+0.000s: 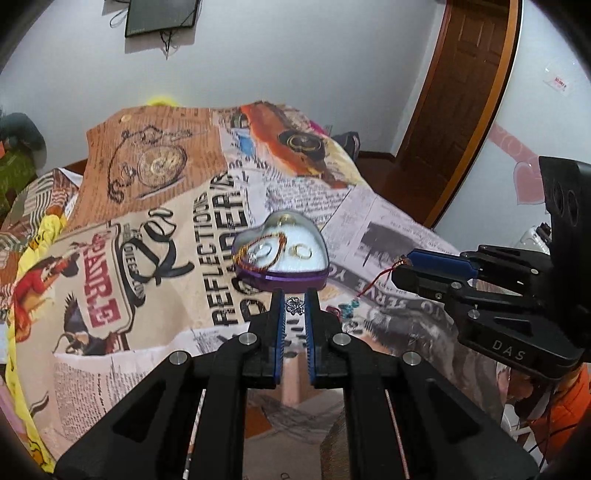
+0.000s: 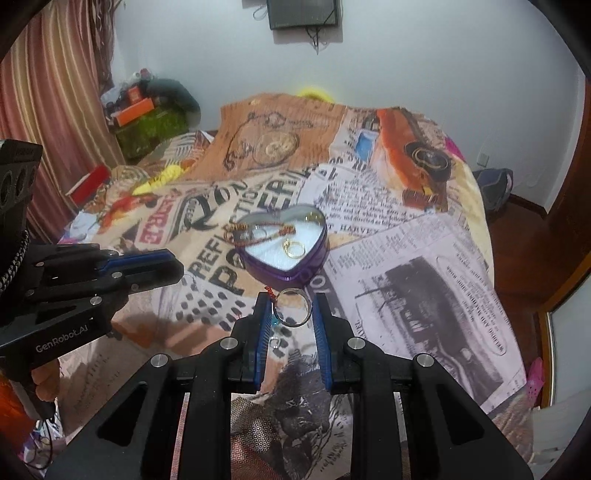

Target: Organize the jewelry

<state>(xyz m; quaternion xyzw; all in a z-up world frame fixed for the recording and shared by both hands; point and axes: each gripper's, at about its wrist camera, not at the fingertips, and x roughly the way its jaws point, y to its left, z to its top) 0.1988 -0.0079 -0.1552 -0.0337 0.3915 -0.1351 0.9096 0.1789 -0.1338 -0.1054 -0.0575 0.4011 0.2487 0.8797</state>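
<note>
A purple heart-shaped tin with white lining sits on the printed bedspread. It holds gold rings, a silver ring and a braided cord. My left gripper is shut on a small silver flower charm, just in front of the tin. My right gripper is shut on a silver bangle with a red thread, held near the tin's front edge. In the left wrist view the right gripper sits to the right of the tin.
Turquoise beads lie on the bedspread beside the left fingers. A wooden door is at the right. Curtains and clutter stand at the left. A dark frame hangs on the wall.
</note>
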